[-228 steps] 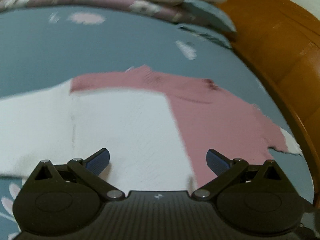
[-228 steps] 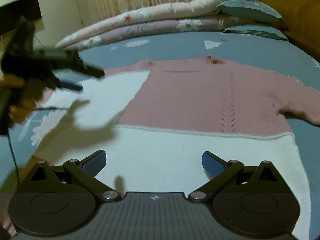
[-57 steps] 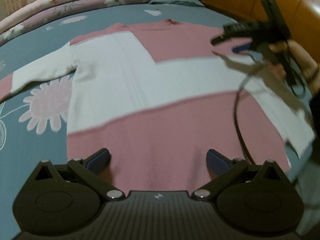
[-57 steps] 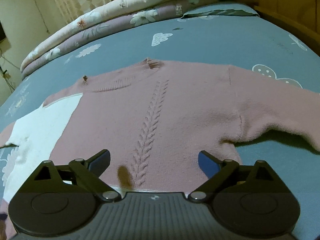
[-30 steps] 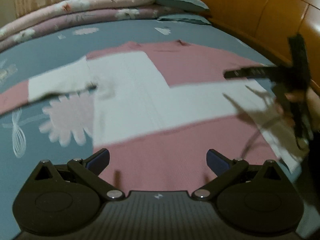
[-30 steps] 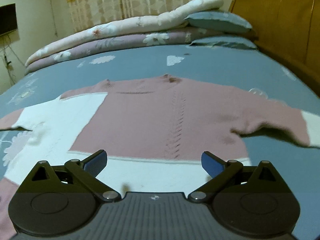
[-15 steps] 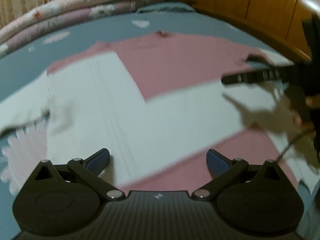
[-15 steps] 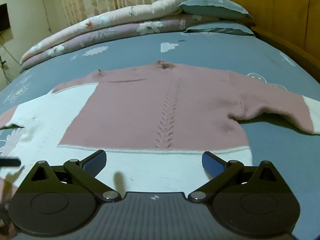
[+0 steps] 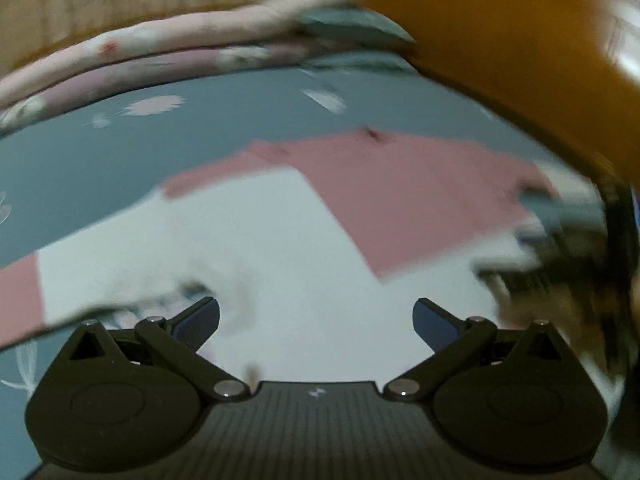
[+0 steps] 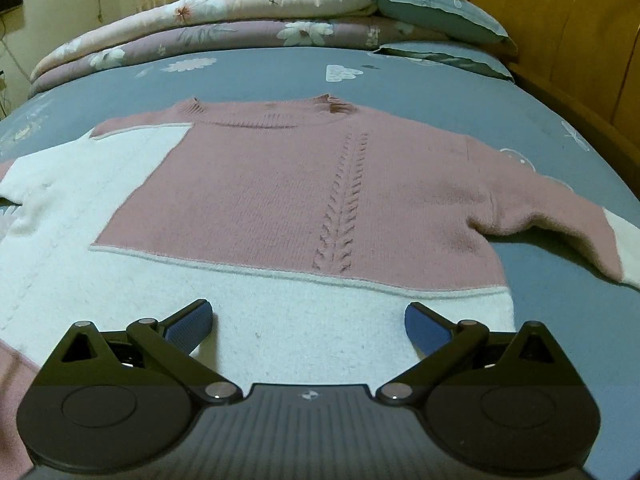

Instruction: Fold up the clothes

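the bed (image 10: 440,92) is covered by a blue sheet, and the pink-and-white sweater (image 10: 280,200) is spread flat at its middle, sleeves out to each side. both the left tool (image 9: 316,320) and right tool (image 10: 308,324) are held released above the sweater's white band. if a fold follows, a sleeve or hem edge is best pinched cleanly through both layers.

1. Sweaters: one, pink-and-white knit sweater (image 10: 280,200), flat on my bed (image 10: 460,92).
2. Sleeves on it: two, one out to each side.
3. Folded quilts (image 10: 224,20) at the far end of the bed: two, stacked.
4. Pillows (image 10: 436,12): two, stacked beside the quilts.
5. Claws: two, my left claw (image 9: 316,316) and my right claw (image 10: 308,320); two fingers each, both spread apart.
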Tool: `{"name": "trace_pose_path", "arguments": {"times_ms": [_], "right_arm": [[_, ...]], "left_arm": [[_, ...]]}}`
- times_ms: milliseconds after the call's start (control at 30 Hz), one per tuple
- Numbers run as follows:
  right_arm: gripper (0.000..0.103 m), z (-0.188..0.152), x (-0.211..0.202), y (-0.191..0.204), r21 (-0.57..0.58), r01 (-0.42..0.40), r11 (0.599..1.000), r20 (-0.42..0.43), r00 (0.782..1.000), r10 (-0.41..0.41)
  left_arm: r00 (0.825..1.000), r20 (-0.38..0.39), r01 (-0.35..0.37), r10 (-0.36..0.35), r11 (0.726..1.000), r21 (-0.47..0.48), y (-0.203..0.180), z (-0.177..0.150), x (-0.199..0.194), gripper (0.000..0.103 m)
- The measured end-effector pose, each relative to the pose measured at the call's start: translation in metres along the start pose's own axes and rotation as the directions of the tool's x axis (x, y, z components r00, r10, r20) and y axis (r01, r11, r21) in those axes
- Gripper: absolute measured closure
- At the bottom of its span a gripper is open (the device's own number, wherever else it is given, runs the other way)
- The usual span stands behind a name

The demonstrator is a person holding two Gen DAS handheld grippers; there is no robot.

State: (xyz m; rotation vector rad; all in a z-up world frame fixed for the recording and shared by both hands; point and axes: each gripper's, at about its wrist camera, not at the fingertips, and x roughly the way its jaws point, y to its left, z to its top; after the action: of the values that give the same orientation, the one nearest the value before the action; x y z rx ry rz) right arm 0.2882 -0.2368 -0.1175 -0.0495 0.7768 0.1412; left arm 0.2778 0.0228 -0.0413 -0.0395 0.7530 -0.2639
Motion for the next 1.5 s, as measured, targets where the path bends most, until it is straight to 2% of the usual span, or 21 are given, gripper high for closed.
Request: {"name": "trace_pose_path", "arguments": {"times_ms": [100,233,400,567,633,700,733,833,900,933,1133,1200,1267,1300,1367,1500], "right_arm": [[0.000,0.000,0.000,0.001,-0.006,0.007,1.000,0.004,1.000,-0.007],[0.000,0.000,0.000,0.003,-0.011,0.013,1.000,0.006,1.000,-0.012],[0.000,0.000,0.000,0.002,-0.014,0.010,1.000,0.007,1.000,-0.010],[0.000,0.001,0.000,0.002,-0.018,0.008,1.000,0.006,1.000,-0.008],[0.000,0.001,0.000,0.002,-0.018,0.009,1.000,0.007,1.000,-0.008],[0.000,0.000,0.000,0.002,-0.018,0.010,1.000,0.007,1.000,-0.010],[0.000,0.001,0.000,0.002,-0.018,0.010,1.000,0.007,1.000,-0.010],[0.000,0.001,0.000,0.002,-0.018,0.012,1.000,0.008,1.000,-0.012],[0.000,0.000,0.000,0.003,-0.018,0.013,1.000,0.009,1.000,-0.012],[0.000,0.000,0.000,0.003,-0.018,0.012,1.000,0.009,1.000,-0.012],[0.000,0.001,0.000,0.001,-0.020,0.007,1.000,0.006,1.000,-0.007],[0.000,0.002,0.000,0.002,-0.020,0.008,1.000,0.000,1.000,-0.008],[0.000,0.003,-0.001,0.001,-0.021,0.009,1.000,-0.007,1.000,-0.009],[0.000,0.003,-0.001,0.002,-0.022,0.011,1.000,-0.009,1.000,-0.012],[0.000,0.003,-0.002,0.003,-0.026,0.019,0.999,-0.012,1.000,-0.019],[0.000,0.004,-0.001,0.005,-0.032,0.026,0.999,-0.015,1.000,-0.027]], "left_arm": [[0.999,0.033,0.009,-0.003,0.984,-0.180,0.056,0.027,0.012,0.001],[0.999,0.040,0.027,-0.014,0.930,-0.366,0.121,0.035,0.042,0.001],[1.000,-0.014,0.005,-0.014,0.867,-0.498,0.164,0.004,0.072,0.001],[1.000,0.007,-0.017,0.024,0.844,-0.536,0.186,-0.027,0.054,0.001],[0.995,-0.017,-0.097,0.103,0.853,-0.512,0.189,-0.026,0.043,0.001],[0.991,-0.044,-0.134,0.129,0.860,-0.492,0.189,-0.015,0.039,0.001],[0.992,-0.043,-0.128,0.122,0.866,-0.484,0.186,-0.010,0.039,0.001],[0.999,0.026,-0.012,0.027,0.889,-0.458,0.166,0.008,0.040,0.001],[0.997,0.059,0.078,-0.057,0.886,-0.456,0.153,0.015,0.048,0.001],[0.997,0.049,0.081,-0.066,0.884,-0.460,0.151,0.014,0.053,0.001],[0.997,-0.068,0.000,-0.038,0.875,-0.483,0.148,0.000,0.085,0.001],[0.998,-0.065,-0.009,-0.023,0.890,-0.457,0.151,-0.007,0.079,0.002],[0.995,-0.101,-0.068,0.027,0.898,-0.434,0.147,-0.005,0.070,0.002],[0.991,-0.122,-0.105,0.059,0.905,-0.412,0.143,-0.001,0.066,0.003],[0.987,-0.127,-0.135,0.095,0.924,-0.359,0.132,0.016,0.062,0.003],[0.998,-0.041,-0.061,0.051,0.951,-0.305,0.105,0.062,0.069,0.003]]}}
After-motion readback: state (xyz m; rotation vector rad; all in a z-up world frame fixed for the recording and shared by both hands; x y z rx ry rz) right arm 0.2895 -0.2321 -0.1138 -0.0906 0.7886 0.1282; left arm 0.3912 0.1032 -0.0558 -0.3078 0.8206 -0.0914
